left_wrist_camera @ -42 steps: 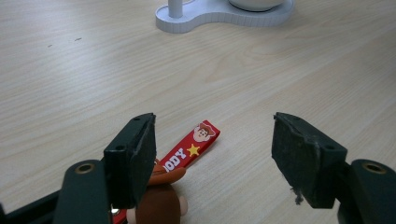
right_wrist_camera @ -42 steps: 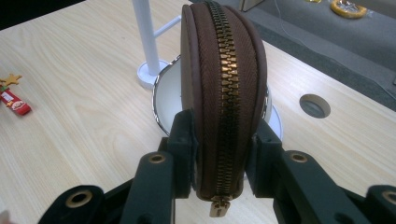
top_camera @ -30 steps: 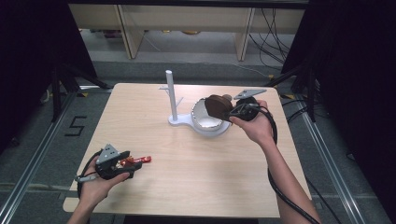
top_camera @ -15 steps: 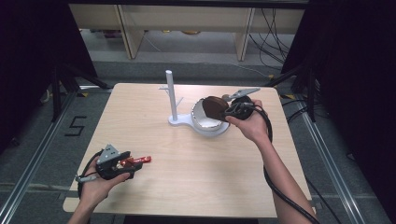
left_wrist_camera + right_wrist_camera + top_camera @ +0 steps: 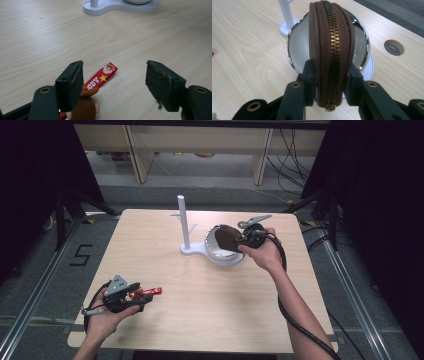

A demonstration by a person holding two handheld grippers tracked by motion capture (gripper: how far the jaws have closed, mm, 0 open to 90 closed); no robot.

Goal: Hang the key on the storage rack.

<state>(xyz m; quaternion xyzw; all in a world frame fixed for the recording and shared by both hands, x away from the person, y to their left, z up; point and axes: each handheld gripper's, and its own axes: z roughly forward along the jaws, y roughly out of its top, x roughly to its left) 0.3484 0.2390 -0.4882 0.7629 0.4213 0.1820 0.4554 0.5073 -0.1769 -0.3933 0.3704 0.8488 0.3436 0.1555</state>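
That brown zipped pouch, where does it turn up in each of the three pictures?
High view: the brown pouch sits right of centre, held by the right gripper over the white dish.
Right gripper view: it stands in the centre, zip facing the camera, clamped between the jaws.
Left gripper view: not in it.
Shared landmark: the white stand's base, at the top edge of the left gripper view and upper left of the right gripper view.

Pouch (image 5: pixel 332 50) over bowl (image 5: pixel 220 254) right of post (image 5: pixel 183 220); strap (image 5: pixel 101 77) at table's (image 5: pixel 210 320) near left.
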